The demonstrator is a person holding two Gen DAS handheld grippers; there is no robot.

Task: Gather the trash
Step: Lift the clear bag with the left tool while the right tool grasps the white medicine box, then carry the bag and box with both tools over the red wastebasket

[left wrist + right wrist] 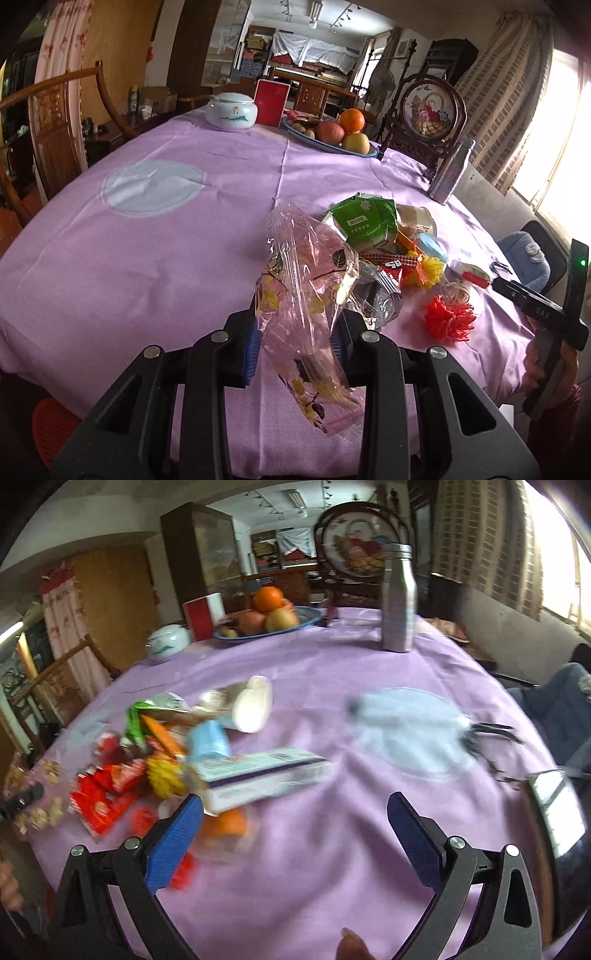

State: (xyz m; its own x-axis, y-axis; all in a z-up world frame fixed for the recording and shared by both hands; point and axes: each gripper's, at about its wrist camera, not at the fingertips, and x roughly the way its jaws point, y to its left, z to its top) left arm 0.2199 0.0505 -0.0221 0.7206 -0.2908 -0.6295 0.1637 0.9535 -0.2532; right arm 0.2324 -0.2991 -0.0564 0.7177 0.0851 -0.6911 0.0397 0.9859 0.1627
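Note:
My left gripper (pixel 295 343) is shut on a clear plastic wrapper with leaf print (pixel 306 295), held above the purple tablecloth (pixel 147 258). Beyond it lies a trash pile: a green packet (pixel 364 221), a paper cup (pixel 419 219), red snack wrappers (pixel 397 267), a yellow pom (pixel 430 271) and a red pom (pixel 448 319). My right gripper (pixel 295 823) is open and empty over the cloth. In its blurred view the pile sits to the left: a white-and-purple box (pixel 266 779), a paper cup (pixel 253 707), a blue packet (pixel 208 742), red wrappers (pixel 105 794).
A fruit plate (pixel 332 144), a white lidded jar (pixel 231 110), a red box (pixel 272 103) and a framed picture (pixel 428 110) stand at the far side. A steel bottle (pixel 452 168) stands right of the pile. Wooden chairs ring the table. A phone (pixel 556 812) lies at the right edge.

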